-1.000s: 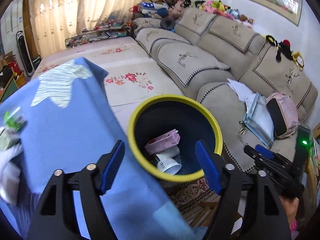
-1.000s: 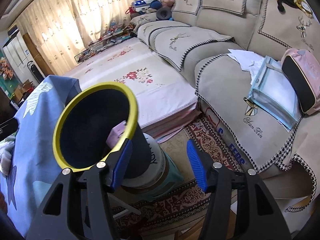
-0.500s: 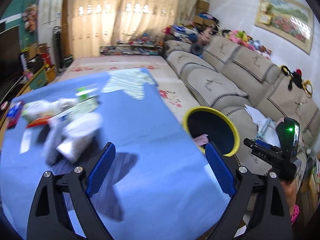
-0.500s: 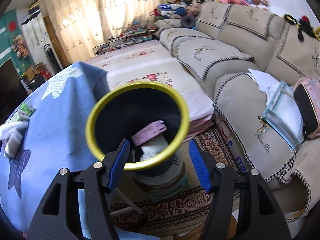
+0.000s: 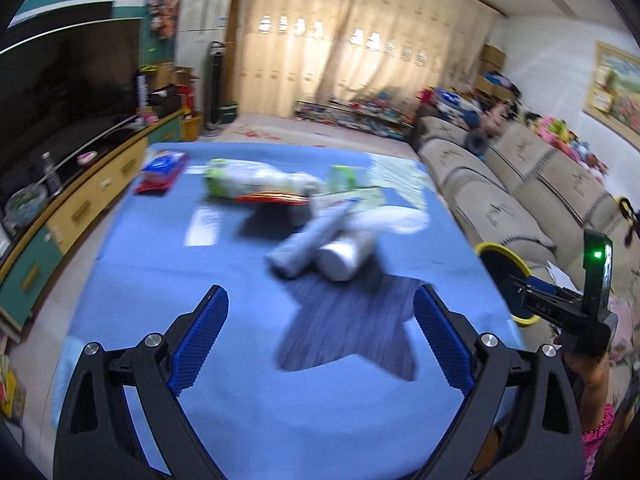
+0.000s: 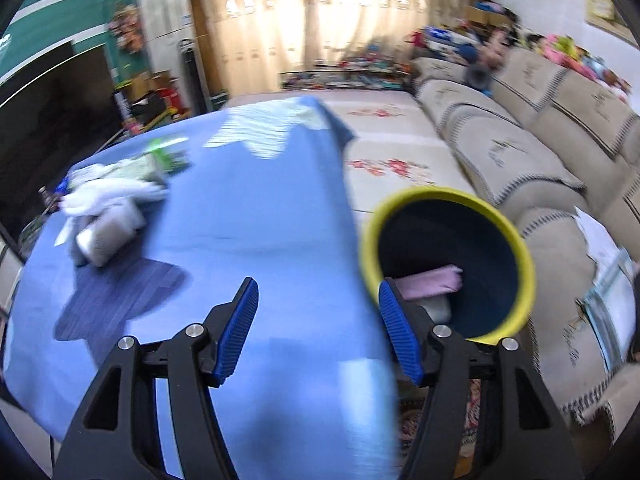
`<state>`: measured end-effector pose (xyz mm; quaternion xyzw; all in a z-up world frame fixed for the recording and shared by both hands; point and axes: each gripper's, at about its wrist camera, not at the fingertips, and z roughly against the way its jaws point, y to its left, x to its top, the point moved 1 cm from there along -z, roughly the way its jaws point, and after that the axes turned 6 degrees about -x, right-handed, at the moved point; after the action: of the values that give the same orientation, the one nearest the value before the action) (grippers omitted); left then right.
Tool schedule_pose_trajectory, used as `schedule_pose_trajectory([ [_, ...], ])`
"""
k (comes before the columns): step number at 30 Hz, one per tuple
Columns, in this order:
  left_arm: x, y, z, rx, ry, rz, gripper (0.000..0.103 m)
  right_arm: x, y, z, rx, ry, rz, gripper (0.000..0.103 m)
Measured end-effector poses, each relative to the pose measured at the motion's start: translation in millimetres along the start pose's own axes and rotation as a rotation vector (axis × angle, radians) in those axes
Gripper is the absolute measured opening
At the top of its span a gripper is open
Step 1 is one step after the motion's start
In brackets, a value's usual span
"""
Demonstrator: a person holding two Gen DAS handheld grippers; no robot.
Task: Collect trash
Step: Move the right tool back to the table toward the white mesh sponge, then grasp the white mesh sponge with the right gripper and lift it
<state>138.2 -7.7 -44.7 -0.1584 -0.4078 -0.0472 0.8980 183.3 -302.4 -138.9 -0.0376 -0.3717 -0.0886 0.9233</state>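
The trash (image 5: 304, 216) lies in a loose, blurred heap on the blue cloth (image 5: 168, 288), toward its far half: a pale bottle with a green label (image 5: 248, 178) lying on its side, a red-edged wrapper tucked under it, two whitish tubes or cups (image 5: 320, 248) lying across each other, a crumpled white tissue (image 5: 394, 220) on the heap's right side, and a red and blue packet (image 5: 162, 170) apart at the cloth's far left corner. Motion blur hides any finer print or shape. The tubes rest at the tip of a dark star pattern (image 5: 352, 320) on the cloth.

Off the cloth's right edge stands the bin (image 6: 444, 260), dark inside with a yellow rim; a pink box (image 6: 432, 282) and something pale lie in it.

The left gripper (image 5: 320, 340) hangs over the near part of the cloth, tilted downward toward the heap, its jaws opening and already spread wide, with nothing between the blue pads (image 5: 200, 340). The right gripper (image 6: 320, 332) hangs over the cloth's right edge beside the bin, also tilted down, jaws partly apart and empty; its right pad overlaps the bin's rim in the view. In the left view the right gripper's black body shows a green light, held in a hand (image 5: 588, 368) with a pink sleeve below it.
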Motion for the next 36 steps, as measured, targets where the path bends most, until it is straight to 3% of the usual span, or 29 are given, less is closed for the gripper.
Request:
schedule_pose_trajectory([
  [8,-10,52,15,0.048,-0.015,0.082,0.092,20,100,11,0.217,-0.037,0.164,0.060],
  [12,-13,64,16,0.049,-0.015,0.098,0.092,32,134,5,0.215,-0.076,0.228,0.071],
  [21,-18,72,13,0.043,-0.004,0.117,0.092,50,165,-21,0.235,-0.050,0.262,0.071],
  [27,-19,75,5,0.041,0.007,0.126,0.092,51,161,-27,0.253,-0.035,0.247,0.049],
  [31,-21,72,3,0.037,0.012,0.124,0.092,53,155,-27,0.280,-0.029,0.228,0.017],
  [36,-22,67,3,0.033,0.011,0.116,0.092,50,146,-19,0.316,-0.030,0.201,0.014],
])
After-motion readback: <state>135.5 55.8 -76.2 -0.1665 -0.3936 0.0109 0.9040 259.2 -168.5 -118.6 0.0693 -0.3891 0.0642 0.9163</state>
